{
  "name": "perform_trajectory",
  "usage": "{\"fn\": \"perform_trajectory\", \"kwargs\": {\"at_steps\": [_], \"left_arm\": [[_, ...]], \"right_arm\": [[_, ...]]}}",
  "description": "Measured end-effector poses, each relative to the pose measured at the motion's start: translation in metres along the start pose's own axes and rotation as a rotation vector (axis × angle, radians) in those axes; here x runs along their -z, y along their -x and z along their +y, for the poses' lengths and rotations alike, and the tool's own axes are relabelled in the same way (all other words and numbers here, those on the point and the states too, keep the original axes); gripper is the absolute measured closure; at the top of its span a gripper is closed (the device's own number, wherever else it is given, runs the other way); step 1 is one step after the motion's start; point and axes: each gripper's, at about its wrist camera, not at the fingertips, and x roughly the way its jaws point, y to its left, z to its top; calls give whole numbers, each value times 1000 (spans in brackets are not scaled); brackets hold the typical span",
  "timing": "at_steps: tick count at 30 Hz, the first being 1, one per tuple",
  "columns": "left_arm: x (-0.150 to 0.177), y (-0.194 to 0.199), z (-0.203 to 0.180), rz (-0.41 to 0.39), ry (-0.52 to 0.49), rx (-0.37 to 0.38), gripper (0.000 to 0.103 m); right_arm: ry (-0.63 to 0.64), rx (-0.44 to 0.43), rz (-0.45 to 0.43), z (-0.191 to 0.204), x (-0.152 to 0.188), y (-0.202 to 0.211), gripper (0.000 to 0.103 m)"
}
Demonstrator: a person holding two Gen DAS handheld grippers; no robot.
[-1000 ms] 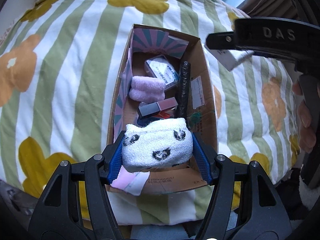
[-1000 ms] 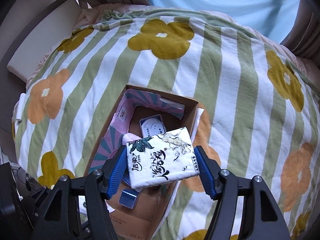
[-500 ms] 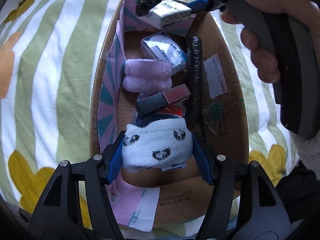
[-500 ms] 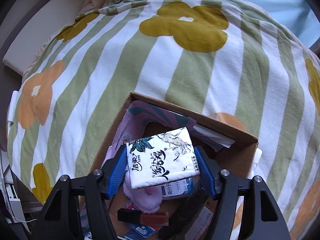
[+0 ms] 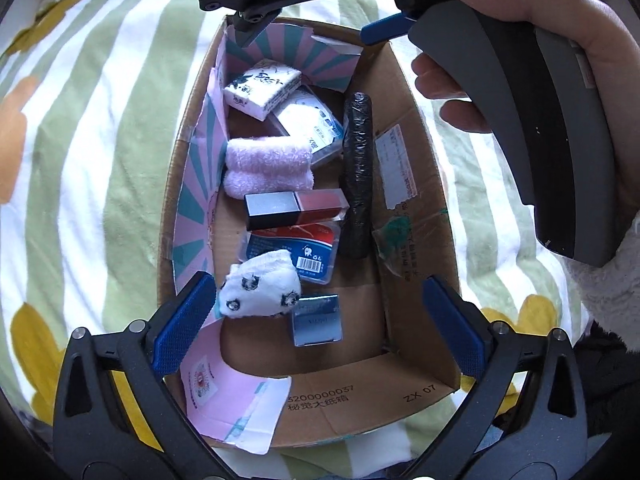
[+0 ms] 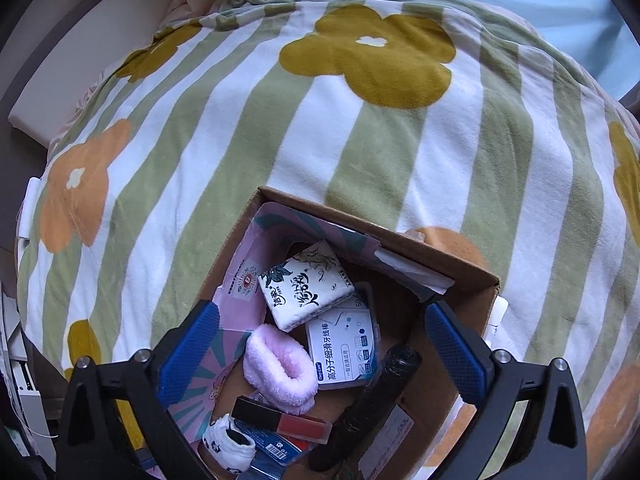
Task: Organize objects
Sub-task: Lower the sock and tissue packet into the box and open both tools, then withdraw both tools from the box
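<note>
Now both grippers hang wide open over the box (image 5: pixel 416 396), which sits on a striped, flowered blanket (image 6: pixel 360 152). Nothing lies between the blue pads of the left gripper (image 5: pixel 320 320); the white sock (image 5: pixel 260 290) rests on the box floor just beside its left pad, partly over a blue packet (image 5: pixel 296 250). Equally empty, the right gripper (image 6: pixel 320 344) hovers above the far end, where the tissue pack (image 6: pixel 306 286) lies tilted against the patterned lining, overlapping a floss-pick case (image 6: pixel 344 350). Between these lie a pink sock (image 5: pixel 268 166), a red-and-silver lipstick (image 5: pixel 294 206), a black roll (image 5: pixel 356 176) along the right side, and a small silver box (image 5: pixel 318 320). A hand (image 5: pixel 540 20) grips the right gripper's handle.
</note>
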Motion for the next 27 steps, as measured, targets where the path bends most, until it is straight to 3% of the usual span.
{"fn": "perform_trajectory", "kwargs": {"at_steps": [14, 27], "left_arm": [[0, 30, 6, -54, 33, -62, 0], [-2, 95, -28, -132, 48, -91, 0]], "right_arm": [[8, 23, -62, -1, 10, 51, 0], [-17, 39, -90, -4, 58, 144, 1]]}}
